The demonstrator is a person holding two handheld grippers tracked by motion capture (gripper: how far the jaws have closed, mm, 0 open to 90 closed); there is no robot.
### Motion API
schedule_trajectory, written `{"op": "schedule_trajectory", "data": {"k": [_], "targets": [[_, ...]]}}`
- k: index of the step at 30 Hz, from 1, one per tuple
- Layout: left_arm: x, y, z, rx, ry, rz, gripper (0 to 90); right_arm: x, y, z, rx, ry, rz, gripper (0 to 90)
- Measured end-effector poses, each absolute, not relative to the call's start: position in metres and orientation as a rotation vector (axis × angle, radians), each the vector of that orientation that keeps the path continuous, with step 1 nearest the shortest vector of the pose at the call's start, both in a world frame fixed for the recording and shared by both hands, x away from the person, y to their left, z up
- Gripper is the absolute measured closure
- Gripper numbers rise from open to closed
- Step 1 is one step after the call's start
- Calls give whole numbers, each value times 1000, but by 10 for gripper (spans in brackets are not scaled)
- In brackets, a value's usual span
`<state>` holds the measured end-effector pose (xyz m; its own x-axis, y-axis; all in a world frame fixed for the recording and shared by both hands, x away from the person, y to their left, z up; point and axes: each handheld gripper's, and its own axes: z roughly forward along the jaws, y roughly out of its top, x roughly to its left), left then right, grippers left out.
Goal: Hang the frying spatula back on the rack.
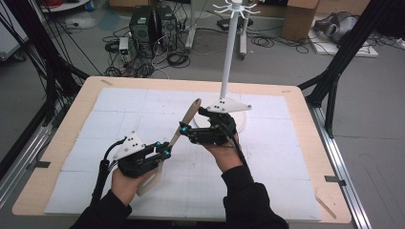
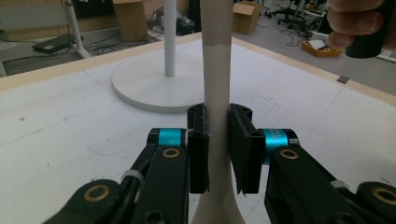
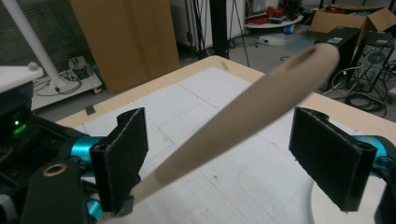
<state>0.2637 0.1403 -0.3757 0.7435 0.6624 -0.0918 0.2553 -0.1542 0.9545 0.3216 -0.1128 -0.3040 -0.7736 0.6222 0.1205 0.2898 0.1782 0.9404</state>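
between the spread jaws of the right gripper [image 3: 219,158], the left gripper [image 2: 218,149] pinches a beige shoehorn [image 1: 184,125], likely mid-handover, needing closure next.

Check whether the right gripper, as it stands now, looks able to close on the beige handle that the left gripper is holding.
Probably yes. The right gripper is open, and the beige handle already runs through the gap between its fingers with nothing in the way. The left gripper clamps it lower down.
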Motion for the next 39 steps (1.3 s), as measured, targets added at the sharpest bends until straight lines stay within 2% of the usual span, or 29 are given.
{"op": "schedule_trajectory", "data": {"k": [5, 6, 8, 11, 12, 13, 14, 15, 16, 39], "targets": [[264, 141, -376, 1735, 731, 424, 777, 324, -106, -301, 871, 2164, 1652, 268], [264, 142, -375, 1736, 732, 427, 776, 323, -105, -299, 864, 2151, 1678, 341], [264, 141, -375, 1736, 730, 427, 776, 323, -105, -298, 859, 2149, 1686, 363], [263, 140, -375, 1737, 726, 430, 776, 324, -103, -295, 869, 2138, 1703, 452], [263, 140, -375, 1736, 724, 433, 776, 324, -103, -295, 869, 2138, 1703, 452], [263, 141, -374, 1733, 720, 433, 776, 324, -103, -293, 871, 2131, 1730, 503], [263, 141, -374, 1733, 720, 433, 776, 324, -103, -293, 871, 2131, 1730, 503], [262, 141, -372, 1734, 715, 443, 776, 324, -103, -291, 869, 2124, 1748, 585], [262, 141, -371, 1732, 713, 448, 776, 323, -103, -289, 867, 2122, 1763, 614], [258, 145, -358, 1665, 635, 446, 766, 312, -94, -261, 677, 2178, 1955, 722]]}}
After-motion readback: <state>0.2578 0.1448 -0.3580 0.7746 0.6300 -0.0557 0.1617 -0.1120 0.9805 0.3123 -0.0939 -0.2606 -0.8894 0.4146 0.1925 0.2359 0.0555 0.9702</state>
